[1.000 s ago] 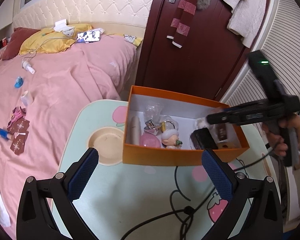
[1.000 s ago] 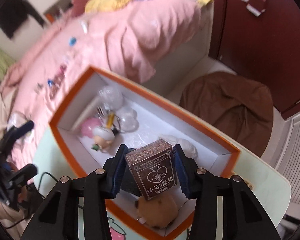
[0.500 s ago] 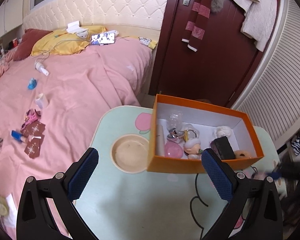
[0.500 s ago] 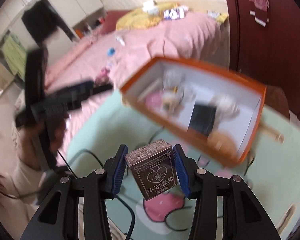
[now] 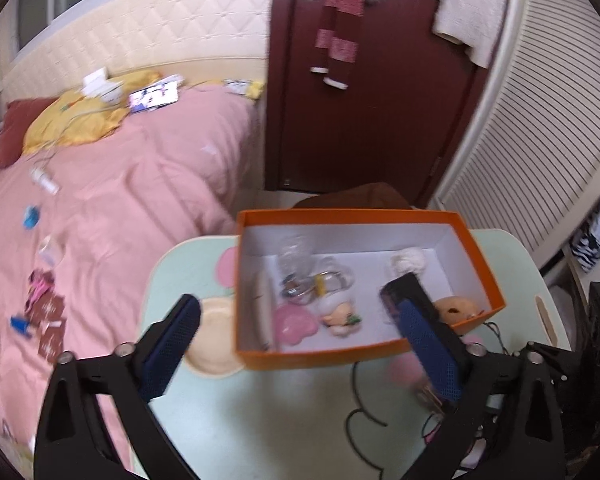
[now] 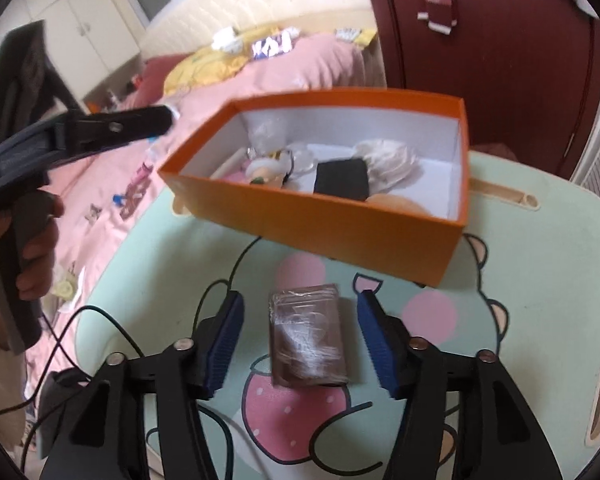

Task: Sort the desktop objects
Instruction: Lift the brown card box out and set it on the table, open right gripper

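Right tongs (image 6: 300, 340) stand partly open, and we note their jaws have just been opening; the card pack (image 6: 307, 338) lies between them on the table (image 6: 540, 248), with a clear gap to each blue pad, so nothing is gripped. Left tongs (image 5: 300, 348) stand wide and empty, their jaws having just been closing a little, with nothing between them but the near wall of the orange box (image 5: 320, 354) seen beyond.

We find the pack flat on its broad face, on the strawberry print, its long axis running from 6 to 12 o'clock in the right wrist view, in line with the right fingers. From those tongs it lies dead ahead. The box sits beyond it at about 12 to 1 o'clock, near but not touching the pack. The box holds a black case (image 6: 342, 180), a small doll (image 5: 340, 316), a pink dish (image 5: 294, 322) and other small items.

We judge the right hand the nearer to the pack by far; the left tongs show at 9 o'clock in the right view, held in a hand (image 6: 32, 248) off the table's left edge. Both tongs tilt downward toward the table. In our judgement the pack is set down outside the box, and any retreat should run straight back along its long axis to avoid nudging it.
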A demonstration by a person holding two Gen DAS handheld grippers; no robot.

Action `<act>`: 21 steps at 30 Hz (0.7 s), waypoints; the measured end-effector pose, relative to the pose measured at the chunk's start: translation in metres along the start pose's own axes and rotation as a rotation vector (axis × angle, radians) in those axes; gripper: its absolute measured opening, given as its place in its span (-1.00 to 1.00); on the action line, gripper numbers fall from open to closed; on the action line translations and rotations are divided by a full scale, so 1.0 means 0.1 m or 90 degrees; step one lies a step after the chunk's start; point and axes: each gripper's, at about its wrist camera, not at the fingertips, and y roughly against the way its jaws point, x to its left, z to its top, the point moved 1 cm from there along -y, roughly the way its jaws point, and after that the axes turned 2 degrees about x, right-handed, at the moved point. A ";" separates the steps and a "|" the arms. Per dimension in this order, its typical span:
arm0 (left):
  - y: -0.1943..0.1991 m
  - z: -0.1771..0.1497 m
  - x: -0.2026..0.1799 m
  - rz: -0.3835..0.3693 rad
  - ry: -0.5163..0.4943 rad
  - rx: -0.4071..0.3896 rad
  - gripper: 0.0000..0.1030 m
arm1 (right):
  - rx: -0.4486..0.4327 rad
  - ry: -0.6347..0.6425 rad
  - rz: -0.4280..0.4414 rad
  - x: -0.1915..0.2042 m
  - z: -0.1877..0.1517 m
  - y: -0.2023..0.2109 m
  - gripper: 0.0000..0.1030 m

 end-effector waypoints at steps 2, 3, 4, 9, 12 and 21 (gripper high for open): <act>-0.11 0.07 -0.12 -0.016 -0.022 0.019 0.56 | -0.029 -0.002 0.005 -0.03 -0.06 0.13 0.26; -0.18 0.09 -0.20 -0.029 -0.034 0.034 0.49 | -0.037 -0.004 0.012 -0.05 -0.08 0.17 0.26; -0.25 0.12 -0.28 -0.044 -0.047 0.050 0.37 | -0.042 -0.008 0.020 -0.09 -0.09 0.22 0.26; -0.66 0.33 -0.59 -0.115 -0.082 0.143 0.23 | -0.037 -0.041 0.052 -0.21 -0.15 0.23 0.26; -0.88 0.47 -0.79 -0.103 -0.106 0.168 0.23 | -0.037 -0.054 0.065 -0.25 -0.20 0.26 0.26; -1.56 0.46 -1.29 -0.079 -0.190 0.285 0.22 | -0.040 -0.079 0.097 -0.37 -0.33 0.30 0.26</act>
